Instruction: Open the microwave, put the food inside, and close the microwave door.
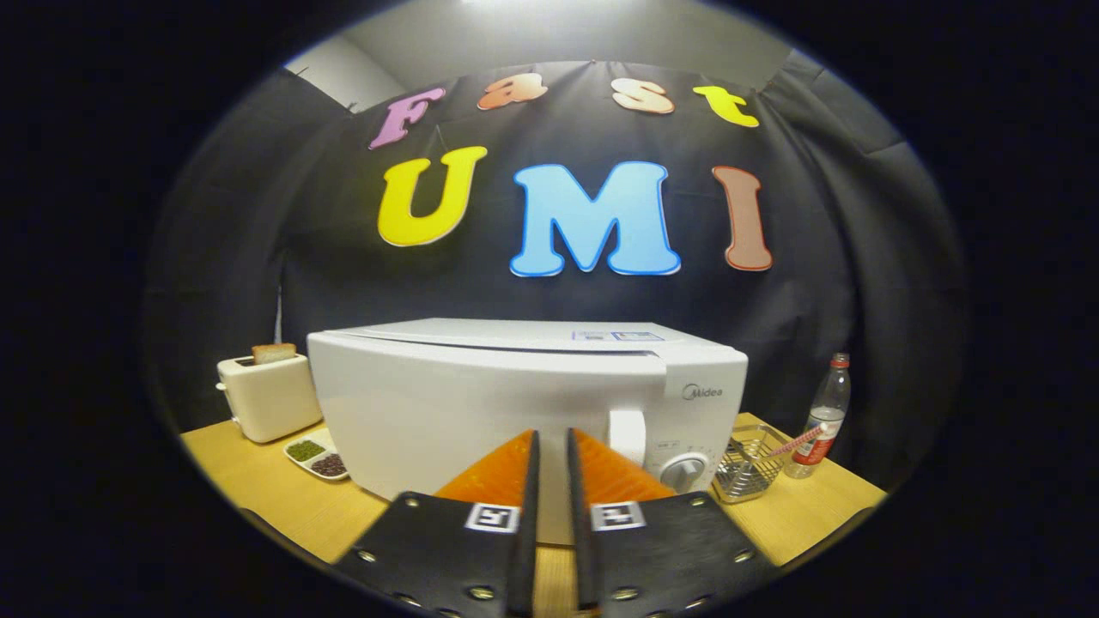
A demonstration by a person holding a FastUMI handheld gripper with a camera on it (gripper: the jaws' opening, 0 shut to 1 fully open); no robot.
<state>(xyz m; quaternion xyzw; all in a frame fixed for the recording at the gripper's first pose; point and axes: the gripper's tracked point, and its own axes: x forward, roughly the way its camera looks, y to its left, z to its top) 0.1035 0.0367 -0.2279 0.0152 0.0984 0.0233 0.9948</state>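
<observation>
White microwave (515,403) sits mid-frame on the wooden table (258,489), door closed, its handle (628,434) and dial (684,471) toward the right of its front. Tongs (549,446) at bottom centre are nearly closed with a narrow gap, gripping nothing, tips close before the microwave door just left of the handle. Lower left: a toaster (270,396) with a bread slice (273,352) in it and a divided dish of beans (316,455); lower right: a wire basket (749,468) and a bottle (826,416).
</observation>
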